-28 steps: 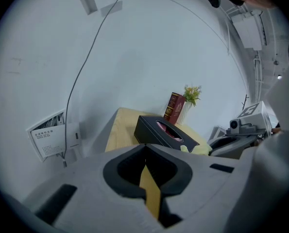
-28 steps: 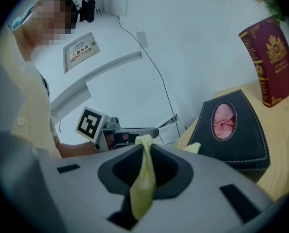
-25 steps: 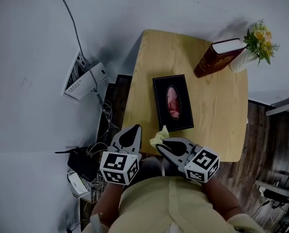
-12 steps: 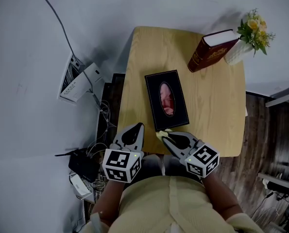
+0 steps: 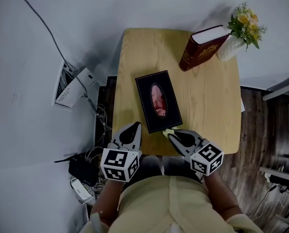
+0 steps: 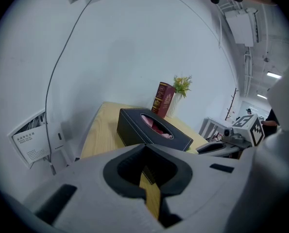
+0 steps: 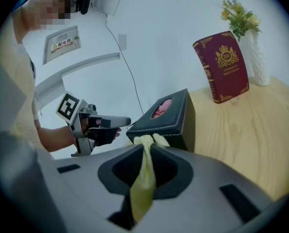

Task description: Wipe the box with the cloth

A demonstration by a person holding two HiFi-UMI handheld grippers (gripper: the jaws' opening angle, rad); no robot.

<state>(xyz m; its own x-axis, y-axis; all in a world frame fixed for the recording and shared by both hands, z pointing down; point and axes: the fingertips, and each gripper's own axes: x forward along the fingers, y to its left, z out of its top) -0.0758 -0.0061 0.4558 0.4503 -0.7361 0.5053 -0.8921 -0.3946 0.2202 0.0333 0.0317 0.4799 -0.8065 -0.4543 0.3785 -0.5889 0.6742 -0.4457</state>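
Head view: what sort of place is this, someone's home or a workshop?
Probably a staged corner of a lab or office, not a home. A small wooden table with a book and flower vase stands against a bare white wall, with loose cables and electronic boxes on the floor beside it.

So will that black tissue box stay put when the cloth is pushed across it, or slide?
Probably slides: the box lies loose on the smooth wooden table, and the shut left gripper isn't on it. It's low and flat, so tipping seems unlikely. Its stitched shell looks stiff, so it shouldn't dent under the floppy cloth.
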